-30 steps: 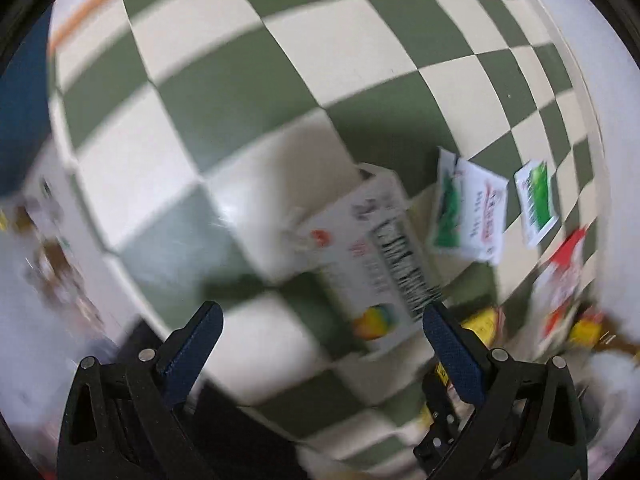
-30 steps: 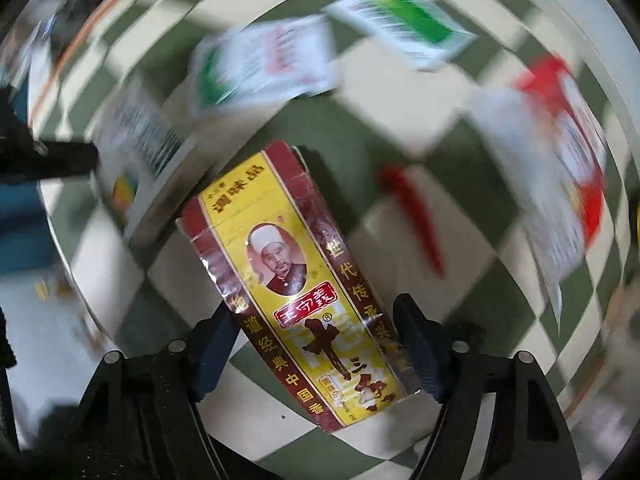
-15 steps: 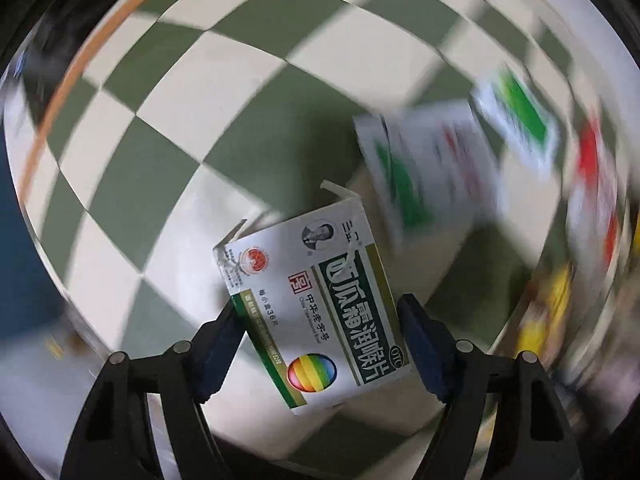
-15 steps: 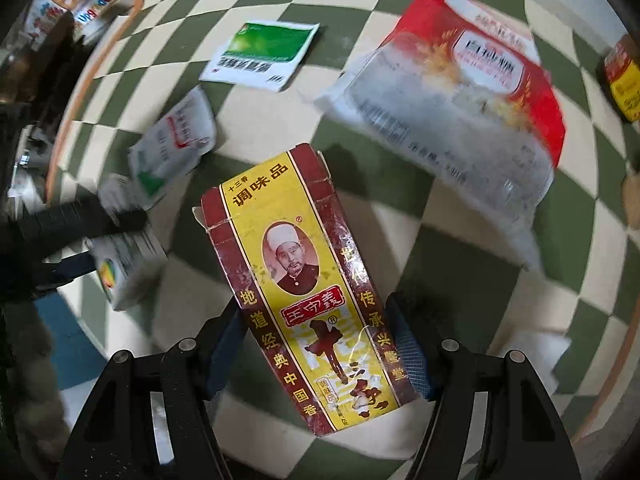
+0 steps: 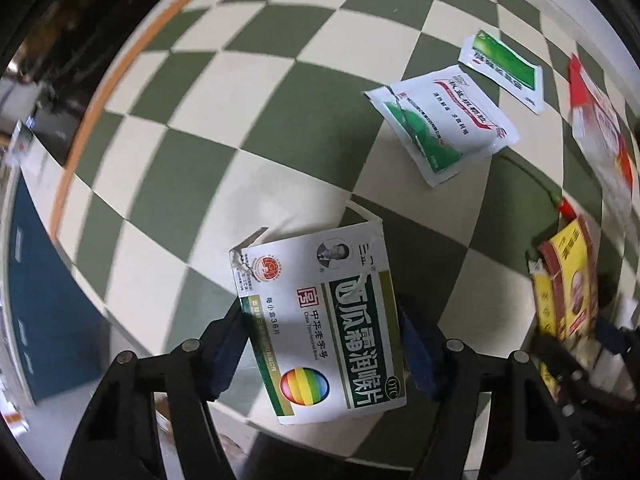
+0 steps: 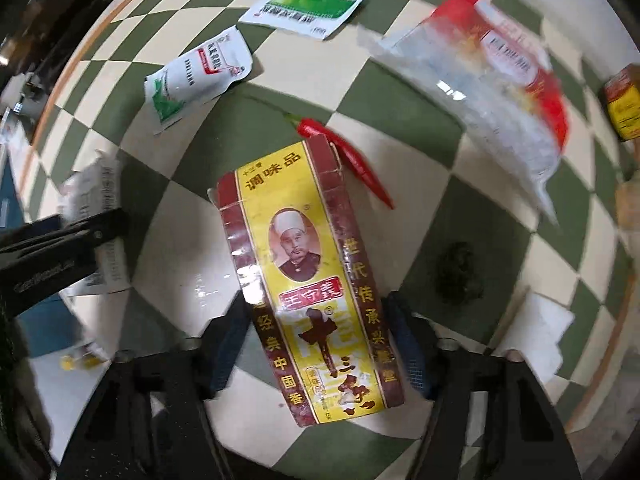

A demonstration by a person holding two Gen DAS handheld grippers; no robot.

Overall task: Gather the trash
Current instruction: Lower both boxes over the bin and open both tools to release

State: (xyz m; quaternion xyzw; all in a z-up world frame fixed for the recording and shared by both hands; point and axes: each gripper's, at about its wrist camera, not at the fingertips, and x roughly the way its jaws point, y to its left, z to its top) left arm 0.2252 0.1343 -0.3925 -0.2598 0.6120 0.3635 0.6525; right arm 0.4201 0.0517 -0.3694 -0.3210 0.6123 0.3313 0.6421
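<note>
Tongs (image 5: 320, 344) closing around white box (image 5: 320, 320); right tongs (image 6: 316, 344) likewise around yellow box (image 6: 312, 280).

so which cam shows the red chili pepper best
The right wrist view: the red chili pepper lies nearly whole on the checked floor, partly behind the yellow spice box. The left wrist view shows only its red end, blurred, near the edge.

White-green medicine box (image 5: 320, 320) and yellow-red spice box (image 6: 312, 288) each between tool pads.
</note>
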